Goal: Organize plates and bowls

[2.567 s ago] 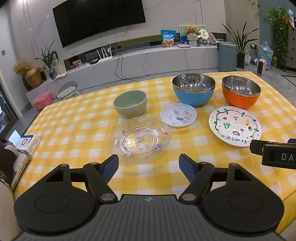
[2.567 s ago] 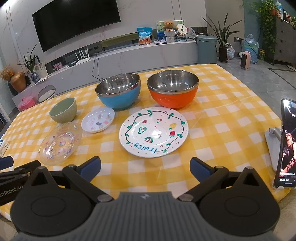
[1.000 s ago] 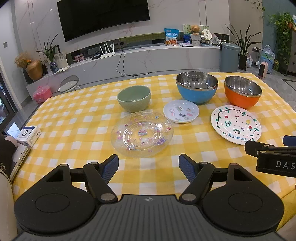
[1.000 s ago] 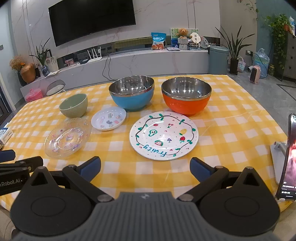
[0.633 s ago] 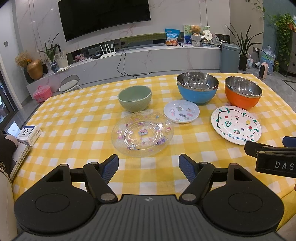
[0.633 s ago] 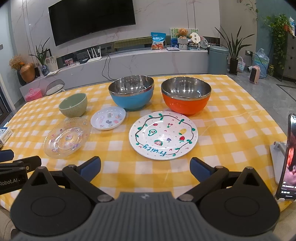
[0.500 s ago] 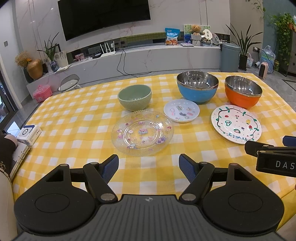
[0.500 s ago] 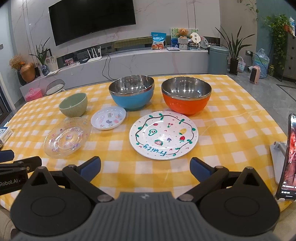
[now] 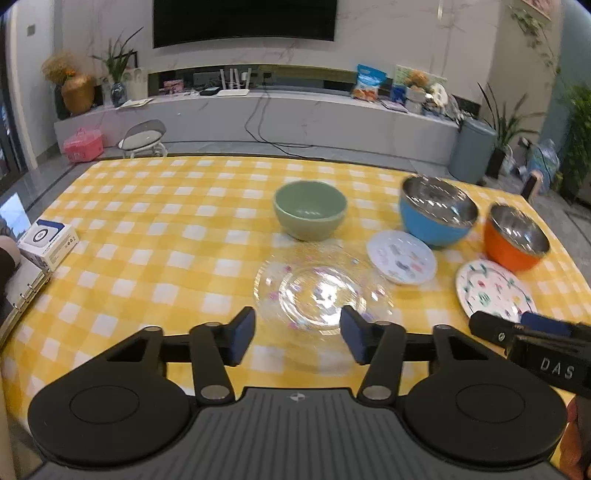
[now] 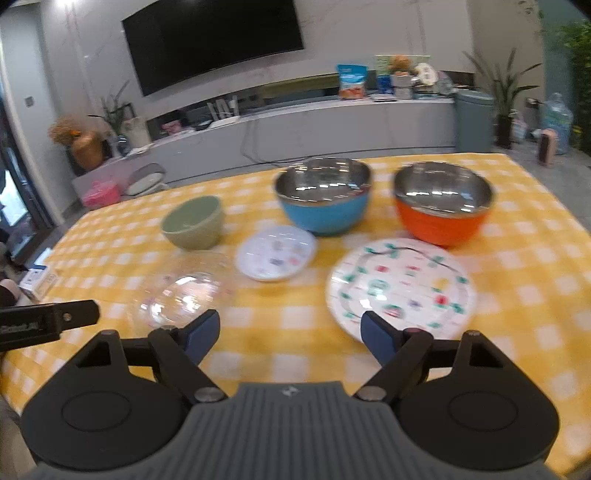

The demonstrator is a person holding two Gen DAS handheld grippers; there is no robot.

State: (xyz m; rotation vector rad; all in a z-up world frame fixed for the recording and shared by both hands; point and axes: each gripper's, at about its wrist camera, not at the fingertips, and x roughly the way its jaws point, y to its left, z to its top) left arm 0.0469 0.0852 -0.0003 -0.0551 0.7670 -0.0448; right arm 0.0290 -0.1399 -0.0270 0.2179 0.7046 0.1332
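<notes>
A home living room, plainly: a big dark television (image 9: 243, 18) hangs on a marbled wall, above a long low grey console (image 9: 258, 114) carrying a router, snack bags and a teddy bear. Potted plants (image 9: 506, 118) stand at far right beside a grey bin (image 9: 472, 149). Up close sits a table under a yellow checked cloth (image 9: 147, 236), set with household bowls and plates.
</notes>
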